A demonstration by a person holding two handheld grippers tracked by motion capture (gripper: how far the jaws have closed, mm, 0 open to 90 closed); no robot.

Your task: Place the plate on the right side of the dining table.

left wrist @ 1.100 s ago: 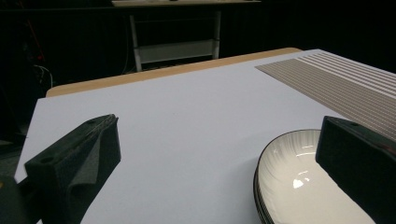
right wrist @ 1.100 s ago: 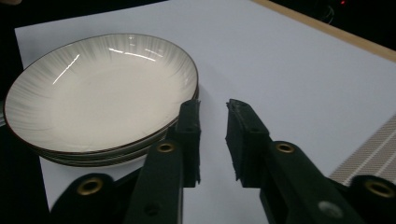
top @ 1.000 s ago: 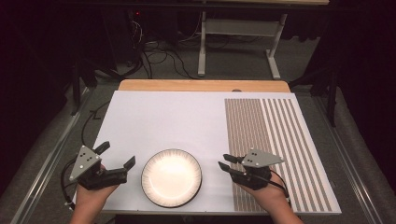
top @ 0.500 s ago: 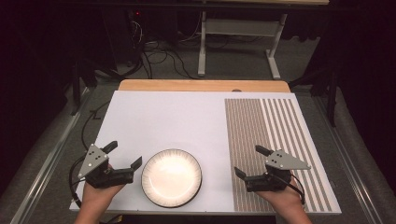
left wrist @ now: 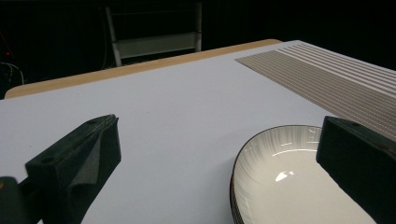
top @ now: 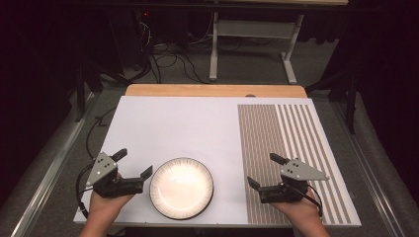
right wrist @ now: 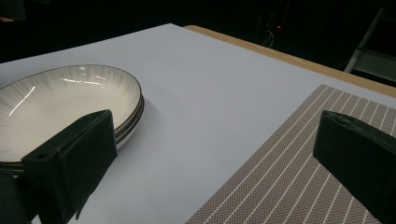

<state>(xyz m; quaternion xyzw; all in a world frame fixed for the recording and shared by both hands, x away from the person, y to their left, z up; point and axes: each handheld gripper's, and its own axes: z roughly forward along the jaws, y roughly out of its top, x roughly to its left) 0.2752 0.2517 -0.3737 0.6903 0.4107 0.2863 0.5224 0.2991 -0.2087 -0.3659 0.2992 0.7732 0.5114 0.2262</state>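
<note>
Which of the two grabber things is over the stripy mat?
The right gripper. It hangs over the near edge of the striped placemat, while the left gripper is over plain white table, just left of the stacked plates.

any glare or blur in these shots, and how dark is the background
High view: the plate is blown out to near white and the room beyond the table is almost black. Left gripper view: small glints on the plate; near jaws soft. Right gripper view: streak highlights on the plate; placemat weave sharp.
</note>
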